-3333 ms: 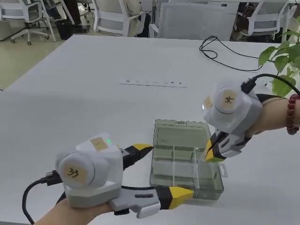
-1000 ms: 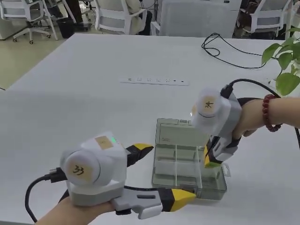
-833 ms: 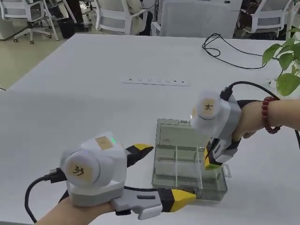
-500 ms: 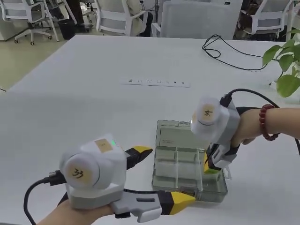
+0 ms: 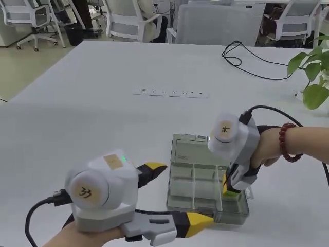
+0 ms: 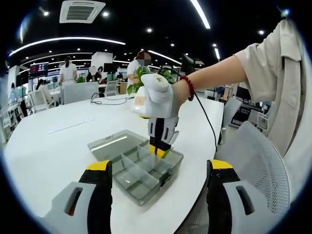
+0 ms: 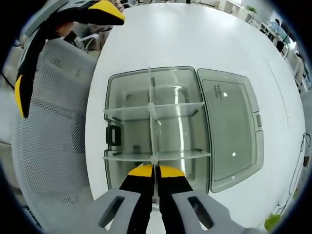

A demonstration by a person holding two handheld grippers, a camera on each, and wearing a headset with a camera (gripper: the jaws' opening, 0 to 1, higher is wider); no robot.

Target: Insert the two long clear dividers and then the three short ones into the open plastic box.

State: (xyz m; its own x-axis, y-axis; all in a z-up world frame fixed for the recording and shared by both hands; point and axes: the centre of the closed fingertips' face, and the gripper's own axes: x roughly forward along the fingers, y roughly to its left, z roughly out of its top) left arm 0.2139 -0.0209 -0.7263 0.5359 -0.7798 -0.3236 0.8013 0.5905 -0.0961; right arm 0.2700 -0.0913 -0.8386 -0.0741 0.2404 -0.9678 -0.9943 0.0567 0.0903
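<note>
1. Left hand-held gripper [image 5: 182, 194]: jaws spread wide, grasping nothing, just beside the open plastic box [image 5: 232, 211] on the bench [image 5: 103, 103].
2. Right hand-held gripper [image 7: 155, 170]: clenched on a clear divider [image 7: 151, 87] standing upright inside the box.

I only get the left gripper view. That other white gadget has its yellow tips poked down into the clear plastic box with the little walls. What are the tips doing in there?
Observer: The right gripper view looks down from above. It shows the right gripper with its jaws pinched shut on a thin clear plastic divider, held on edge inside the open clear plastic box.
Visitor: Is a machine carrying the gadget my camera sits on?
Observer: No. The head view shows a person's hand holding the left gripper from below.
</note>
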